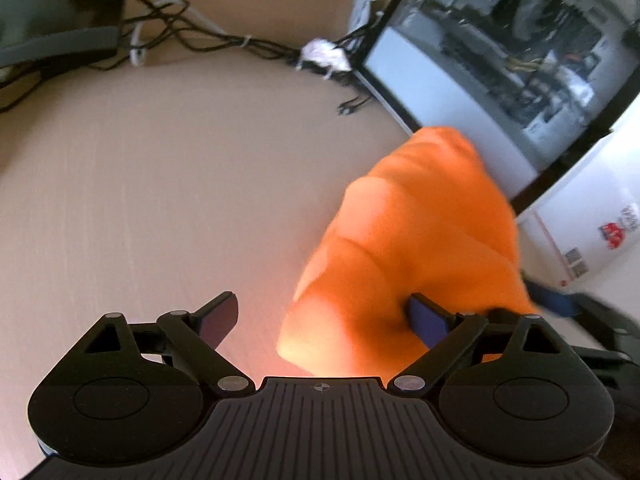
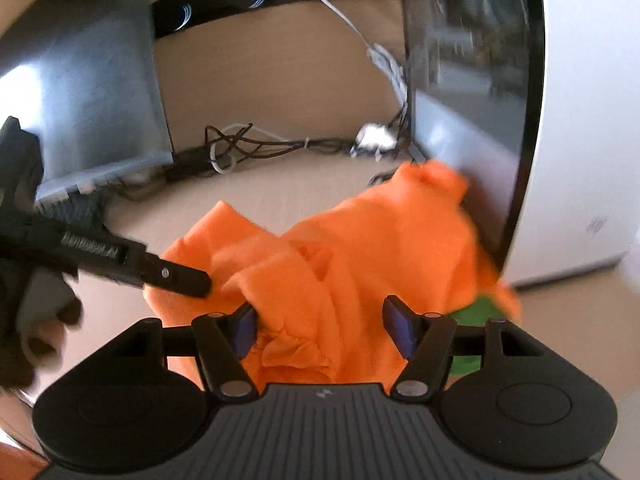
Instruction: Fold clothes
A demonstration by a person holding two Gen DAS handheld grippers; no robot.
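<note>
A crumpled orange garment (image 1: 412, 240) lies bunched on the beige table (image 1: 160, 184), pushed up against the white computer case. In the left wrist view my left gripper (image 1: 324, 320) is open wide; the cloth fills the right half of the gap and touches the right pad (image 1: 428, 322). In the right wrist view the orange garment (image 2: 340, 256) bulges up between the spread fingers of my right gripper (image 2: 322, 328), which is open. My left gripper's finger (image 2: 180, 276) reaches in from the left and touches the garment's left edge. A green cloth (image 2: 476, 312) peeks out from under the orange one.
A white computer case with a glass side panel (image 1: 520, 60) stands close on the right. A monitor (image 1: 60, 12) stands at the back left, with tangled cables (image 1: 224, 40) along the wall behind. A hand (image 2: 40, 320) holds the left gripper.
</note>
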